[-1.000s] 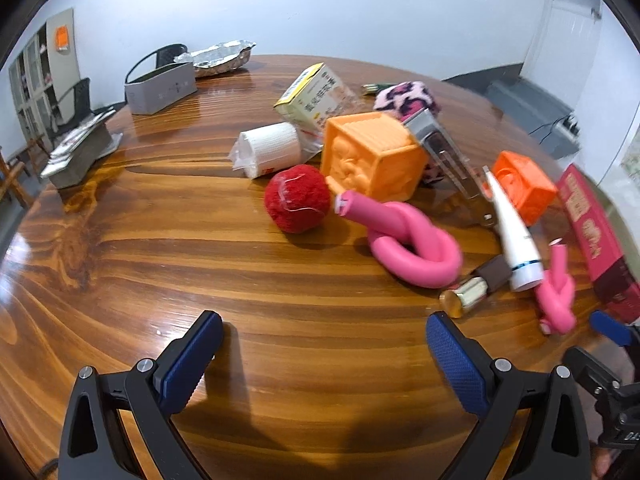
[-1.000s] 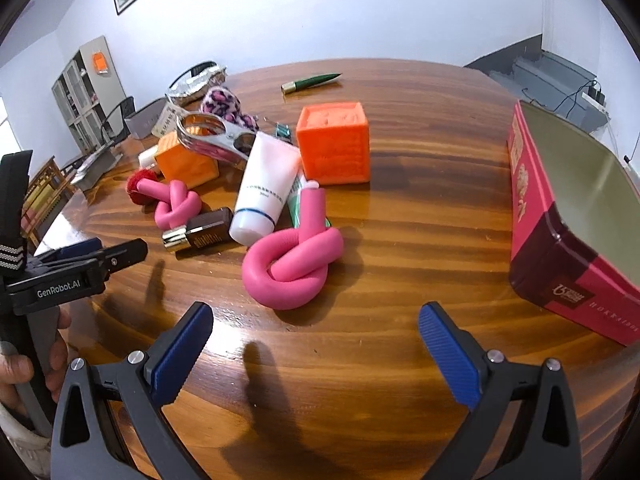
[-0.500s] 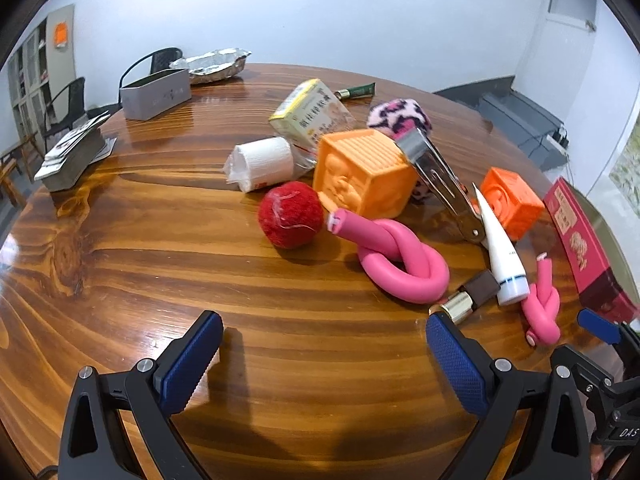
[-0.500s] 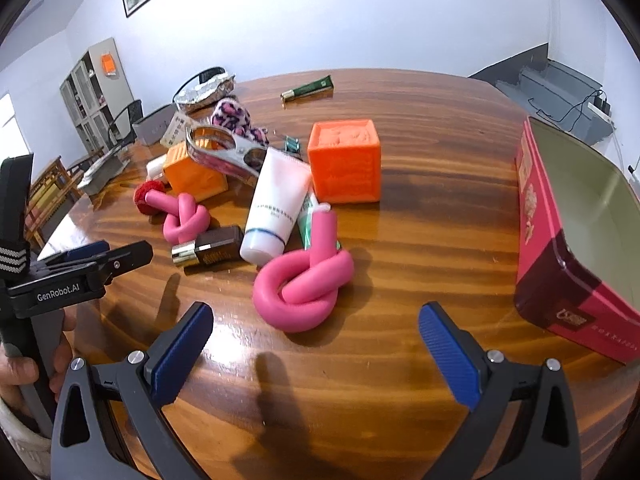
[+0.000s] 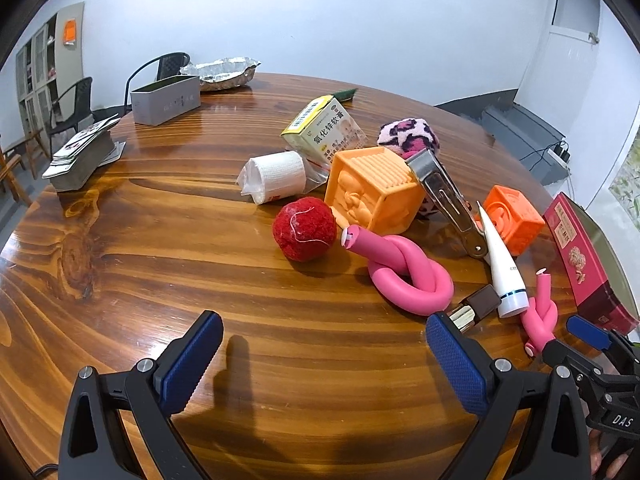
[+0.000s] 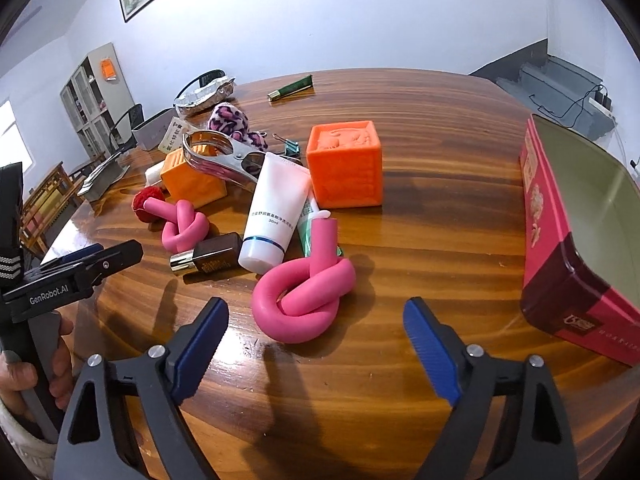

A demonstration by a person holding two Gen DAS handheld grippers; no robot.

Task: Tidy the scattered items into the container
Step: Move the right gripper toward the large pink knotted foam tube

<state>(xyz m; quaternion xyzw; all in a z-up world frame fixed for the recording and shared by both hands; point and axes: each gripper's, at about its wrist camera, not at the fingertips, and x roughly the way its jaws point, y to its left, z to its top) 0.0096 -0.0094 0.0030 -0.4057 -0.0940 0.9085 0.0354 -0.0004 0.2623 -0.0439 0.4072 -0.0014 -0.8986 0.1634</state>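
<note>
Both grippers are held wide open with nothing gripped: right gripper (image 6: 316, 336) just short of the pink knot (image 6: 304, 300), left gripper (image 5: 320, 356) beside it; red box (image 6: 580, 240) sits right of the knot.

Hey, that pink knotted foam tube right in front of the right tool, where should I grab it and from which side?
Grip the pink knotted foam tube across its thick knotted ring, coming straight forward and down with the right tool, which is open and already lined up. The upright stub end leans toward the white cream tube, so the near, rounded loop is the freer part; the foam should squash a little and hold.
</note>
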